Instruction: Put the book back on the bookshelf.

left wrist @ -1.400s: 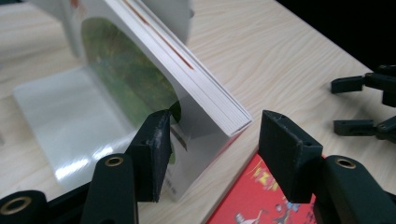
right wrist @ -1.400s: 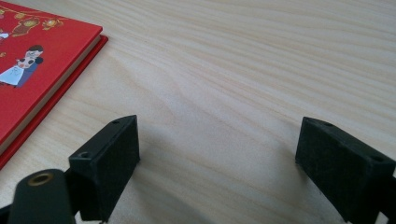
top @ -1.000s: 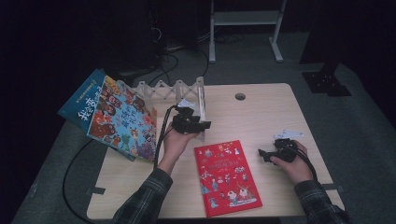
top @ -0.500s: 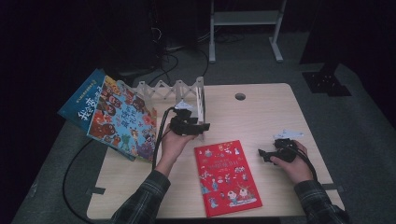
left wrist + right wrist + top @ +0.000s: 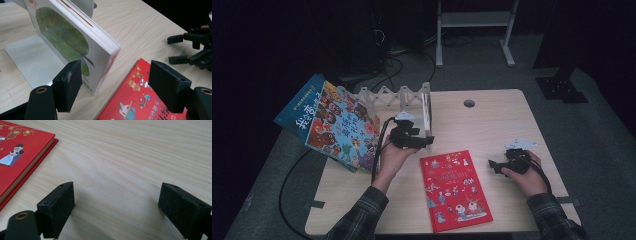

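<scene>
While the left hand-held gripper (image 5: 115,87) has just been opening, its jaws stand wide and clear of the upright book (image 5: 75,42) at its 11 o'clock. That book leans in the rack (image 5: 412,100); the right hand-held gripper (image 5: 498,165) rests open, farther off.

The blue book (image 5: 304,117), overhanging the table's (image 5: 492,125) left edge, carries large white Chinese characters on its cover; they are too small to read with certainty. The red book (image 5: 140,100), flat near the front edge, shows yellow Chinese characters in the left gripper view, cut off by the frame and not legible. No other text is readable.
</scene>
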Available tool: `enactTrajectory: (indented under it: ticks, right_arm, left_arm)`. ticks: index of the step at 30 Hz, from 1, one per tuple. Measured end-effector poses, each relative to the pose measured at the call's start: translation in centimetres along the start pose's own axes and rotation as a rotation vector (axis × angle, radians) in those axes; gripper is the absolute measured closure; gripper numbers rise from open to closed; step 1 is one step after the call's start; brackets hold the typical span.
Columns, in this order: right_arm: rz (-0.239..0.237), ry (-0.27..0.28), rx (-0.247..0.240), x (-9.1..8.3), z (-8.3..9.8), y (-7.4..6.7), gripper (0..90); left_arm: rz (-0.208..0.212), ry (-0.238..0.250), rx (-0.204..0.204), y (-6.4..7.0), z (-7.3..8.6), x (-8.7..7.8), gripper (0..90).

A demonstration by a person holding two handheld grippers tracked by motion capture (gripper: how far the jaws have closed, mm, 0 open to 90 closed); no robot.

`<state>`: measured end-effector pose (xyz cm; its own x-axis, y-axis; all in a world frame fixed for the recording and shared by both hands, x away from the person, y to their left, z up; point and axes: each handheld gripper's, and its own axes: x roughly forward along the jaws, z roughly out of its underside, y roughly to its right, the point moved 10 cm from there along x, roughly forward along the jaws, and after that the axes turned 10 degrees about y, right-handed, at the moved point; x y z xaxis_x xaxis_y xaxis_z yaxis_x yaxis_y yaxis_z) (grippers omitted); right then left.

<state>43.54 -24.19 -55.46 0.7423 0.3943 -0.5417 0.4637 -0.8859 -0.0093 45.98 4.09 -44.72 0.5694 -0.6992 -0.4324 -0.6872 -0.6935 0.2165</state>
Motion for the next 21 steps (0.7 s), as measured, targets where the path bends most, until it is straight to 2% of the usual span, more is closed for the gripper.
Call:
enactTrajectory:
  ticks: [6, 10, 21]
  right_arm:
    - [0.005, 0.0, 0.005, 0.0, 0.0, 0.0, 12.5]
    - [-0.003, -0.013, 0.001, -0.2, 0.1, -0.2, 13.1]
    - [-0.002, -0.038, -0.001, -0.5, 0.2, -0.4, 14.4]
  left_arm:
    - [0.007, -0.027, 0.017, 0.3, 1.2, -1.0, 24.7]
    - [0.013, -0.041, 0.01, 0.3, 2.3, -1.9, 24.3]
    - [0.075, -0.086, 0.014, 1.2, 5.9, -3.9, 14.8]
